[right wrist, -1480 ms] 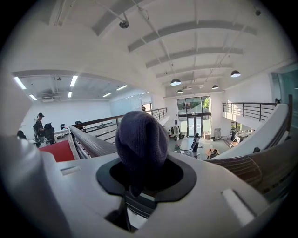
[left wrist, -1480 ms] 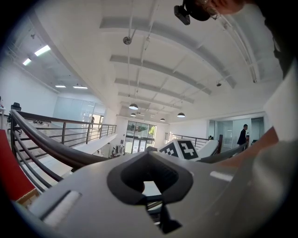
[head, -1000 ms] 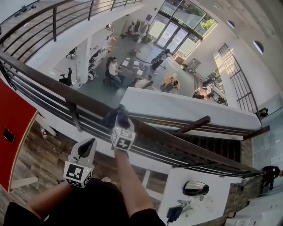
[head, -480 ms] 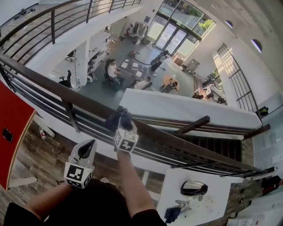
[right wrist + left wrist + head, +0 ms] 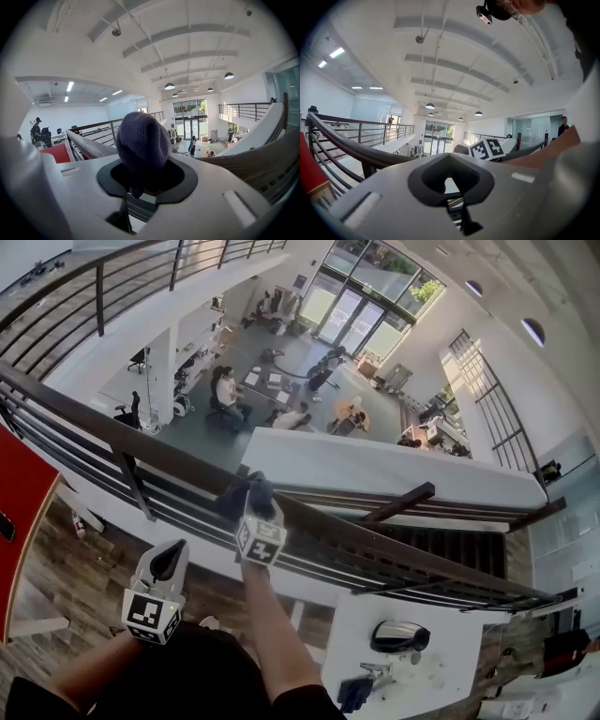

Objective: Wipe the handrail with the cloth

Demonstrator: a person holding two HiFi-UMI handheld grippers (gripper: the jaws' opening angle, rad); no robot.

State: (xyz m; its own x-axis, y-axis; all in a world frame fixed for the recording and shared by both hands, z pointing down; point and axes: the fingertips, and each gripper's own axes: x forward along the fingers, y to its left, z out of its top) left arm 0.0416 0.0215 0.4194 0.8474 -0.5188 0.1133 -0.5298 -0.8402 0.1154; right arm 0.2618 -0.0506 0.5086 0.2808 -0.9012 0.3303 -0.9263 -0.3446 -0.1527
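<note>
A dark wooden handrail (image 5: 94,416) runs from upper left to lower right over black bars in the head view. My right gripper (image 5: 257,507) is shut on a dark blue-grey cloth (image 5: 246,493), which rests on top of the rail. In the right gripper view the cloth (image 5: 142,140) bulges out of the right gripper (image 5: 143,176), with the handrail (image 5: 86,146) just behind it. My left gripper (image 5: 171,561) hangs below and left of the rail, shut and holding nothing. In its own view the left gripper (image 5: 450,180) points along the handrail (image 5: 351,147).
Beyond the rail is a long drop to an office floor with desks and people (image 5: 225,390). A black post (image 5: 131,488) stands left of the cloth. A red panel (image 5: 19,488) is at far left, and a white table (image 5: 441,681) with small objects at lower right.
The right gripper and cloth have slid a little to the right along the rail, away from the black post. The left gripper has dropped slightly down and left.
</note>
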